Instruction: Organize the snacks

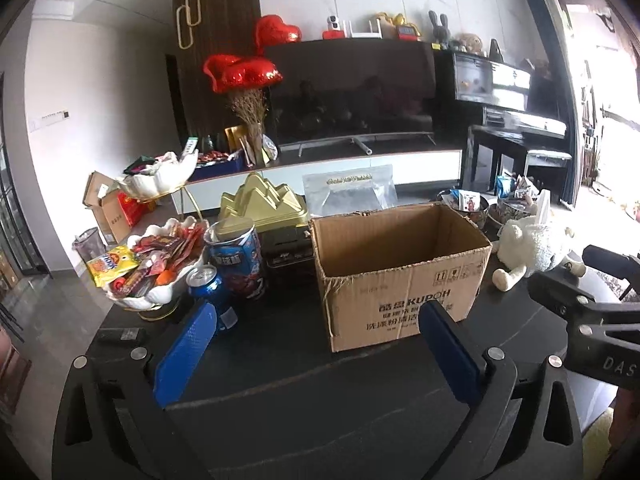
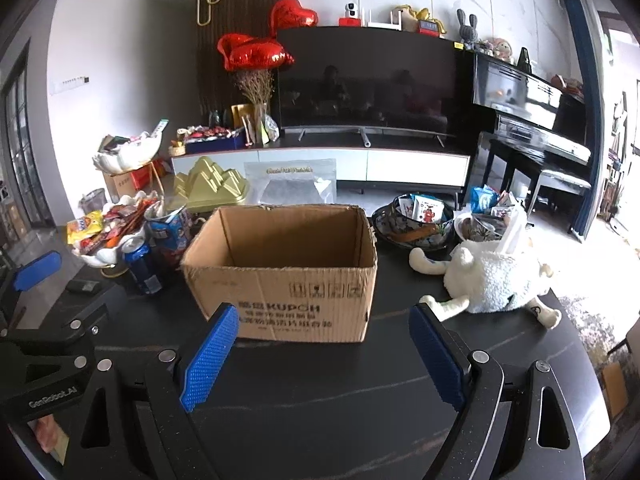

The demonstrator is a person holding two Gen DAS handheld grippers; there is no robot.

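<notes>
An open-topped cardboard box [image 1: 400, 280] [image 2: 280, 280] stands mid-table, and the part of its inside that shows is empty. Left of it a white shell bowl [image 1: 136, 300] [image 2: 100, 254] is piled with snack packets [image 1: 152, 256]. A blue can [image 1: 208, 284] [image 2: 140, 264] and a blue snack tube [image 1: 236, 256] [image 2: 170, 236] stand beside the bowl. Right of the box a dark patterned bowl [image 2: 384, 224] holds more packets [image 2: 424, 208]. My left gripper [image 1: 318, 312] and right gripper [image 2: 323, 314] hover side by side in front of the box, both open and empty.
A white plush sheep [image 2: 496, 280] [image 1: 532, 240] lies at the table's right. Behind the box are a gold mountain-shaped tin [image 1: 264, 204] and a clear zip bag [image 1: 348, 192]. A small black remote [image 2: 82, 286] lies at the left. A TV stand and a piano line the far wall.
</notes>
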